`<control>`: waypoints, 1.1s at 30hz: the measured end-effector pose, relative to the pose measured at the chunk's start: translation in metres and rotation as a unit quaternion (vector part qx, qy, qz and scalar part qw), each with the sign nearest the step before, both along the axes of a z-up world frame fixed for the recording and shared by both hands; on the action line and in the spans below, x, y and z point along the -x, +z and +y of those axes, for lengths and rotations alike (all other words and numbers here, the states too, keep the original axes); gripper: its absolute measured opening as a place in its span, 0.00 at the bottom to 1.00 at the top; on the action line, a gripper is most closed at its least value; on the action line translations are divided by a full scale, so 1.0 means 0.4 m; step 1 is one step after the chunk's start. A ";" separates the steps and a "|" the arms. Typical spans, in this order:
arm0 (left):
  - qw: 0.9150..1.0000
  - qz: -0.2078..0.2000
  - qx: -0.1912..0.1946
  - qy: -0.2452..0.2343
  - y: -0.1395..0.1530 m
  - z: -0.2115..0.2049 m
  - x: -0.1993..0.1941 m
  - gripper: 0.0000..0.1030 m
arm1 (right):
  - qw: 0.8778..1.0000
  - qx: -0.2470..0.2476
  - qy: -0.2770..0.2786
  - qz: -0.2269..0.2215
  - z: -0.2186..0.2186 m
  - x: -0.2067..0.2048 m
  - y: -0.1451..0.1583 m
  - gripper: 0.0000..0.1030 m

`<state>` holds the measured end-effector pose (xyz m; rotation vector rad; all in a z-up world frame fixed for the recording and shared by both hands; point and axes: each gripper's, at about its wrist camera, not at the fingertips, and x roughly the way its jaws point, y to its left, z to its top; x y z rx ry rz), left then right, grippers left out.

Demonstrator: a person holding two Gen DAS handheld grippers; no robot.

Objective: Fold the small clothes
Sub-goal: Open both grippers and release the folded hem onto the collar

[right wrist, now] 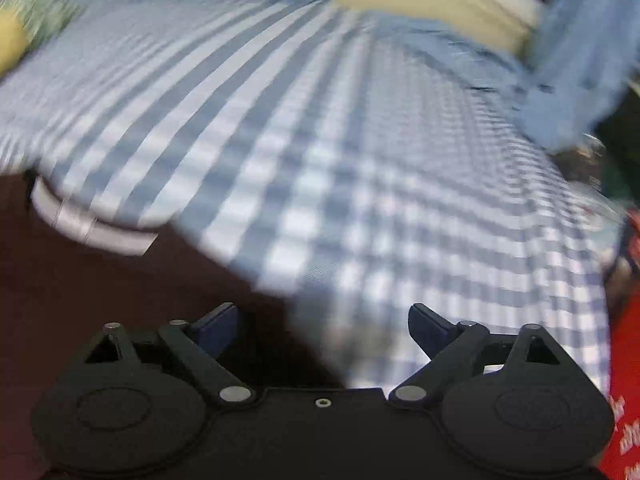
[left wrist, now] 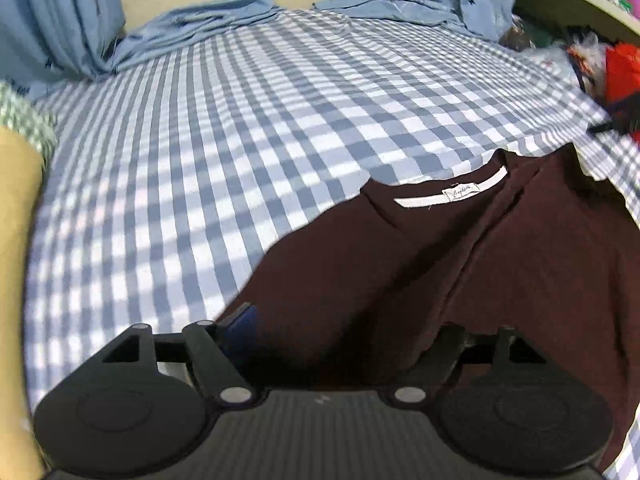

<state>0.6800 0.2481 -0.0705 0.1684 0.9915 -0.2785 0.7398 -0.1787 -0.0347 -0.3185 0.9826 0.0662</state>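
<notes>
Left wrist view is pretty sharp overall, with soft, even indoor light and no harsh glare. The checked sheet [left wrist: 248,128] reads bright, while the dark maroon shirt [left wrist: 360,264] soaks up light so its folds are hard to make out. Only the white neck band [left wrist: 448,194] pops. Slight smear on the checks low on the left. Fisheye bends everything, so the check lines curve hard toward the edges and the corners go black.

Right wrist view is a mess of motion blur: the checks [right wrist: 360,184] streak into stripes toward the top left, and the far blue cloth [right wrist: 576,60] is mush. Only the gripper body [right wrist: 320,420] stays crisp, nearly black with little detail.
</notes>
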 end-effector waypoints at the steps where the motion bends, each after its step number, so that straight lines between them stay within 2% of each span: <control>1: 1.000 0.000 -0.013 -0.003 0.010 -0.010 -0.011 0.79 | 1.000 -0.004 -0.013 -0.016 -0.020 0.002 0.023 0.91; 3: 0.999 -0.001 -0.034 -0.007 0.023 -0.030 -0.031 0.80 | 0.999 -0.021 -0.013 -0.034 -0.050 0.027 0.063 0.91; 6: 0.999 0.005 -0.030 0.018 0.039 -0.032 -0.072 0.81 | 0.997 -0.075 0.026 -0.024 -0.053 0.081 0.073 0.91; 8: 0.999 0.006 -0.022 0.040 0.050 -0.020 -0.094 0.81 | 0.995 -0.090 0.047 -0.006 -0.036 0.112 0.050 0.90; 10: 0.999 0.000 -0.021 0.046 0.061 -0.012 -0.101 0.81 | 0.995 -0.084 0.050 0.007 -0.018 0.121 0.016 0.87; 12: 0.998 0.004 -0.006 0.069 0.068 0.008 -0.099 0.83 | 0.995 -0.088 0.047 0.022 -0.010 0.125 -0.020 0.80; 14: 0.996 0.027 -0.004 0.081 0.051 0.020 -0.095 0.88 | 0.990 -0.128 0.034 0.037 -0.022 0.111 -0.056 0.74; 15: 0.996 0.042 -0.032 0.073 0.033 0.012 -0.093 0.88 | 0.984 -0.168 0.025 0.043 -0.028 0.104 -0.074 0.69; 17: 0.992 0.042 -0.105 0.052 0.001 -0.012 -0.086 0.90 | 0.970 -0.239 0.006 0.055 -0.036 0.091 -0.113 0.67; 18: 0.990 0.038 -0.127 0.045 -0.009 -0.021 -0.083 0.92 | 0.965 -0.254 -0.002 0.055 -0.031 0.085 -0.131 0.67; 19: 0.990 0.032 -0.127 0.046 -0.011 -0.024 -0.083 0.93 | 0.967 -0.248 -0.012 0.050 -0.026 0.082 -0.148 0.67; 21: 0.993 0.016 -0.100 0.056 0.005 -0.005 -0.092 0.94 | 0.975 -0.214 -0.022 0.050 -0.006 0.078 -0.180 0.65; 24: 0.997 0.000 -0.044 0.066 0.032 0.041 -0.105 0.94 | 0.982 -0.186 0.008 0.039 0.022 0.098 -0.196 0.71; 27: 0.998 0.015 0.004 0.058 0.045 0.082 -0.117 0.94 | 0.985 -0.167 0.021 0.038 0.038 0.106 -0.196 0.72; 31: 0.998 0.041 0.026 0.038 0.047 0.135 -0.121 0.94 | 0.983 -0.175 0.013 0.049 0.023 0.085 -0.207 0.73; 33: 0.998 0.039 0.036 0.028 0.058 0.161 -0.106 0.94 | 0.984 -0.172 0.017 0.052 0.029 0.080 -0.207 0.78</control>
